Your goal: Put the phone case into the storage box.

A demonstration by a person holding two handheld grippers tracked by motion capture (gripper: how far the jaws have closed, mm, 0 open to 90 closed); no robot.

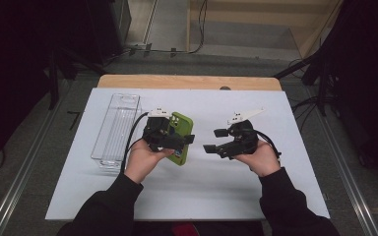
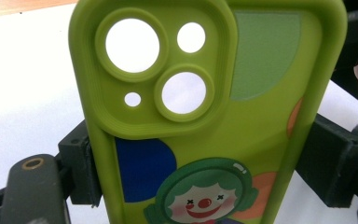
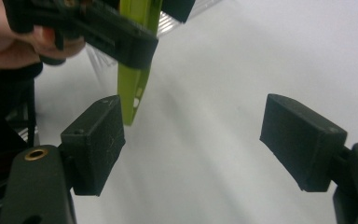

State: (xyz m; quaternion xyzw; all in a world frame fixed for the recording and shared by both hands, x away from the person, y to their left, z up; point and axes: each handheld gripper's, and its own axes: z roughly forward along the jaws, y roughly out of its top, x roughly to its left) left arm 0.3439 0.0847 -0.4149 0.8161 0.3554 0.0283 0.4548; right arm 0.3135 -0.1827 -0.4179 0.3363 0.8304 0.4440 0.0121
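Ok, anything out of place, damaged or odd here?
Nothing stands out. The left claw holds the green phone case by its side edges; it looks intact. The right claw is open, with nothing between its jaws.

Phone case (image 2: 261,116): matt, soft-looking green rubbery plastic with smooth printed colour patches. Tray (image 1: 116,129) at the bench's left edge: clear, glossy hard plastic with ribbed floor. Bench (image 1: 202,187): smooth matt white sheet covering; bare wood along the far edge. Jaws of both grippers: matt black plastic pads, faintly grained.
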